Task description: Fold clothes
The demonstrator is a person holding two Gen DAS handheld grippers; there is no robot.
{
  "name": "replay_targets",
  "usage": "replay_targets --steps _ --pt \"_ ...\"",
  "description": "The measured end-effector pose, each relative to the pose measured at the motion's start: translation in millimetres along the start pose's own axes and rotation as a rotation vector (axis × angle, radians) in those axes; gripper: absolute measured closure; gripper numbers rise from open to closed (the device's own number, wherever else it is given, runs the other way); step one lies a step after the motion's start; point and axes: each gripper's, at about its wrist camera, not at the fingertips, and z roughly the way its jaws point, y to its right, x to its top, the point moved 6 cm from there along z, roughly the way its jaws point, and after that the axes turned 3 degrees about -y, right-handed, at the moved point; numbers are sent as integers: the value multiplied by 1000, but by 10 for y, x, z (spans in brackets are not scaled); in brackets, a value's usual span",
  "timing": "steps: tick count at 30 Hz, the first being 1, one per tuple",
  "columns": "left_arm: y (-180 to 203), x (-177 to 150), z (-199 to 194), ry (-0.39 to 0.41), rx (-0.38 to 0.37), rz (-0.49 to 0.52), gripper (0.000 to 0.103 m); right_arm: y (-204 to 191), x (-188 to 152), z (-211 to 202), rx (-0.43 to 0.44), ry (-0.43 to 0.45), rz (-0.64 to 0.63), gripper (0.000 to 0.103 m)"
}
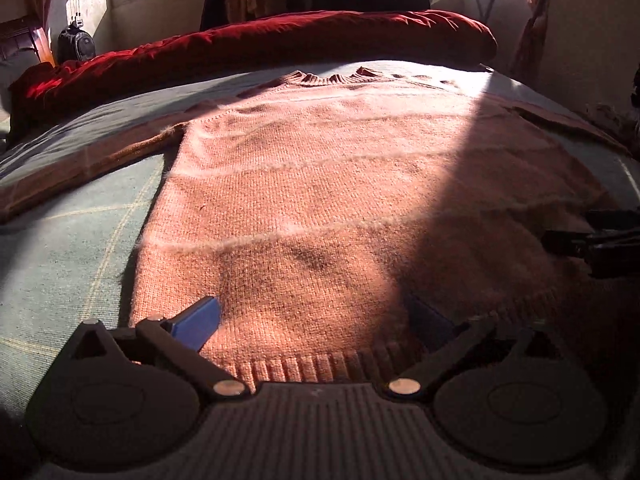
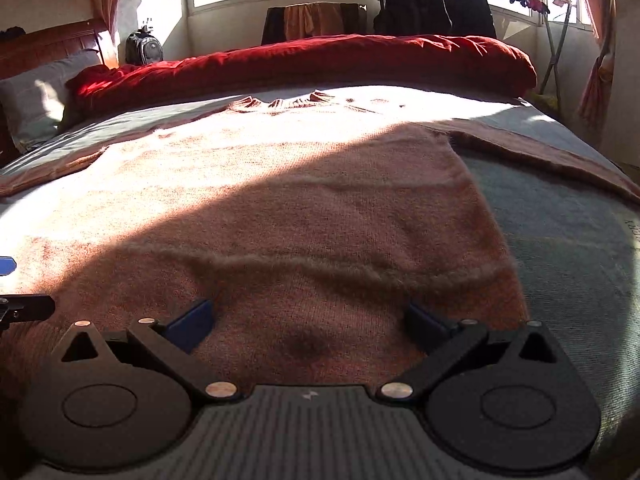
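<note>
Fingers [image 1: 199, 322] spread wide over sweater [image 1: 320, 184] hem.

The knitted salmon-pink sweater [image 1: 320, 184] carries thin paler fuzzy stripes running across its body, with a ribbed hem of the same pink and a few darker blotches (shadow or stain, hard to tell). The bedsheet [image 1: 80, 240] beneath is a muted grey-green crossed by faint yellowish lines in a check. A deep red velvety quilt [image 1: 280, 40] lies bunched along the far side. The left gripper [image 1: 316, 320] is black with blue finger pads [image 1: 200, 322]; the right gripper [image 2: 310, 322] matches it, black with dark blue pads [image 2: 192, 324].
</note>
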Motion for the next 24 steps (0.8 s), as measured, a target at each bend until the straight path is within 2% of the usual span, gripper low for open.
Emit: replay_targets --steps 3,7,12,15,19,24 --pt "-7 -8 6 1 -7 -9 1 46 48 -98 28 -17 38 0" --pt "1 -11 15 1 -6 -9 1 -34 277 -200 156 54 117 0" --pt "-17 -21 5 6 -22 -17 1 -312 371 31 288 4 116 0" --pt "-23 -23 6 7 -25 -20 1 -282 270 70 278 -24 118 0" --pt "-18 -6 21 7 -19 -26 1 -29 98 -65 229 -45 94 0" --pt "19 50 -19 18 3 -33 1 178 -86 -183 227 -24 134 0"
